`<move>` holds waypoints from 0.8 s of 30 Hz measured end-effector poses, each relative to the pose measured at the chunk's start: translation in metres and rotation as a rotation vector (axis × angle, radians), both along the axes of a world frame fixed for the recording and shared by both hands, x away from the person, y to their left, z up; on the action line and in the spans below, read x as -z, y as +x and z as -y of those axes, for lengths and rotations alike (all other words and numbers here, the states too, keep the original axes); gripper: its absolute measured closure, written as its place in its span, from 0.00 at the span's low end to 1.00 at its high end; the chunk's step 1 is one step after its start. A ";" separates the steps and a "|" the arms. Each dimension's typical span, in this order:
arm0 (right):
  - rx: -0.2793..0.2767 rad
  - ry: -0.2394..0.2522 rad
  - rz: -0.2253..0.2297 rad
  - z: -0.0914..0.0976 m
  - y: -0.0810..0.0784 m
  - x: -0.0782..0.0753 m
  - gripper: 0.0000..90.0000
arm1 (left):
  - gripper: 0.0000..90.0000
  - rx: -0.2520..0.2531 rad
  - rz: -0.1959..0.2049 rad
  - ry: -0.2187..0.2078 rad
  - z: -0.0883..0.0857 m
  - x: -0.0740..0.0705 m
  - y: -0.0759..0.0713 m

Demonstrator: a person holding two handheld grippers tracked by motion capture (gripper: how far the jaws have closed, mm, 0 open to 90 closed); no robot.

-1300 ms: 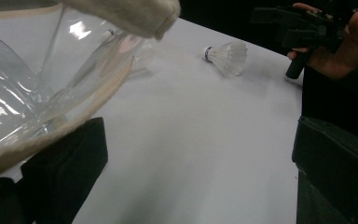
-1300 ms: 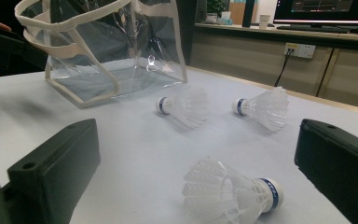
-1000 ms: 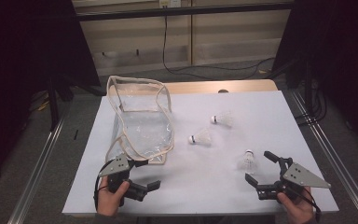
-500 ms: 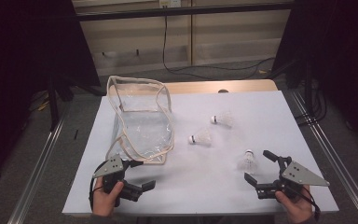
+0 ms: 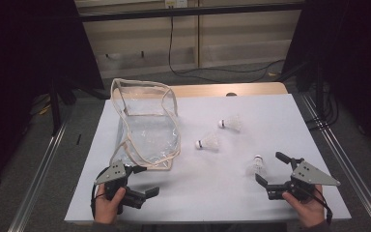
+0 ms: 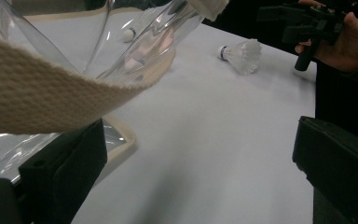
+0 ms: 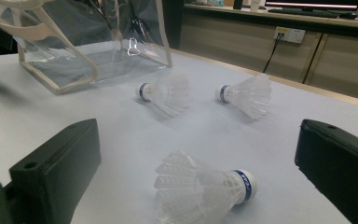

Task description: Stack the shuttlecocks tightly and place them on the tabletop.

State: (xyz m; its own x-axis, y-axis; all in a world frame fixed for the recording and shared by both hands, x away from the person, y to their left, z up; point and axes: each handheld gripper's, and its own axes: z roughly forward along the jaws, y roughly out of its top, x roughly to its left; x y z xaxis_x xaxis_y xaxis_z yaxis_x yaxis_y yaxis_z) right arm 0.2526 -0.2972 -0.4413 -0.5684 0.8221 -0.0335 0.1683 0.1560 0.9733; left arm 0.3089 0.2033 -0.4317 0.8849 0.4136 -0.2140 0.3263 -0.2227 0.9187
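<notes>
A: Which step was in hand there?

B: I'd judge it the approach. The right claw (image 5: 275, 170) stood wide apart and held nothing, low over the white surface (image 5: 232, 203), with the nearest shuttlecock (image 5: 257, 164) lying on its side just ahead of it. In the right gripper view that shuttlecock (image 7: 205, 189) lay between the two black jaws but touched neither.

A: And the left one?

B: The left claw (image 5: 142, 181) was wide as well, also empty, just beside the near edge of the clear bag (image 5: 147, 130). In the left gripper view the bag's cream webbing trim (image 6: 51, 98) hung right in front of the jaws; I couldn't tell whether it touched them.

A: What did the next move call for?

B: Probably easing the right claw forward and closing gently on the cork end or skirt, since the feathers looked light and easy to crush or nudge away. The left would likely need to pinch the trim and hold the mouth open.

A: Counts?

B: Three shuttlecocks, all loose on the surface: the near one, a middle shuttlecock (image 5: 207, 143) close to the bag, and a far shuttlecock (image 5: 229, 123) beyond it. One bag, with no shuttlecock visibly inside. Two claws.
</notes>
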 end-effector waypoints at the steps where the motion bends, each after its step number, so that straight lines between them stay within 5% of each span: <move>1: -0.001 -0.002 -0.004 0.000 0.001 0.000 0.00 | 0.03 0.001 0.000 -0.002 0.000 0.000 0.000; 24: 0.017 -0.076 -0.070 -0.002 0.010 0.004 0.05 | 0.03 0.001 0.020 0.002 0.000 0.001 0.000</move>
